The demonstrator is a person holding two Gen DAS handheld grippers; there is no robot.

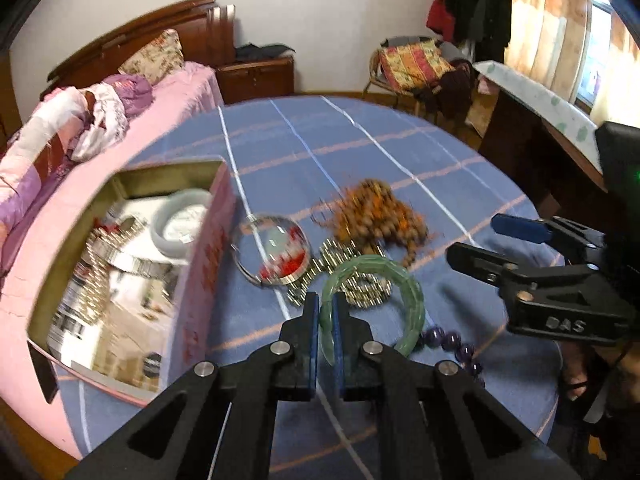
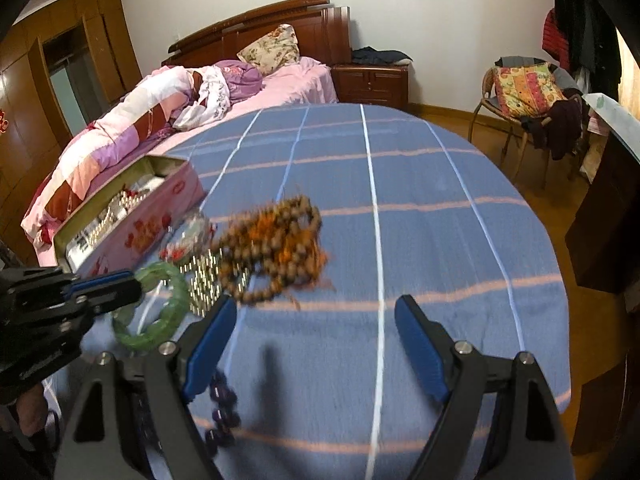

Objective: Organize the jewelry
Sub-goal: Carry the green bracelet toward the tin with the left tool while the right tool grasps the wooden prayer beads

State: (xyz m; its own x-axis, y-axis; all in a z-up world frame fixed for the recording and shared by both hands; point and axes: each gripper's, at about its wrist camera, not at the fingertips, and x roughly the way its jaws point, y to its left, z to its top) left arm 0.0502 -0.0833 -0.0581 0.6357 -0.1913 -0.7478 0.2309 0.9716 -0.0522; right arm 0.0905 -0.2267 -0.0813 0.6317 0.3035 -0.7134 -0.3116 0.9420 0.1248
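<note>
Left tongs [image 1: 326,312] clamp green bangle [image 1: 412,300]; only the right view shows a wardrobe [image 2: 36,92].

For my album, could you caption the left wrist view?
Left gripper clamps a green bangle beside the open pink jewelry tin.

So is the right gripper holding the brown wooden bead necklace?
No, the right gripper stands wide open over bare cloth, with the brown wooden bead necklace lying beyond its fingertips.

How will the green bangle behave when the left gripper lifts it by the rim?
The green bangle looks like a rigid, glossy ring, so it probably keeps its shape. Pinched at one spot by the left gripper, it may swing or slip on the pads. It looks like stone or glass, so it is likely to chip if dropped.
</note>
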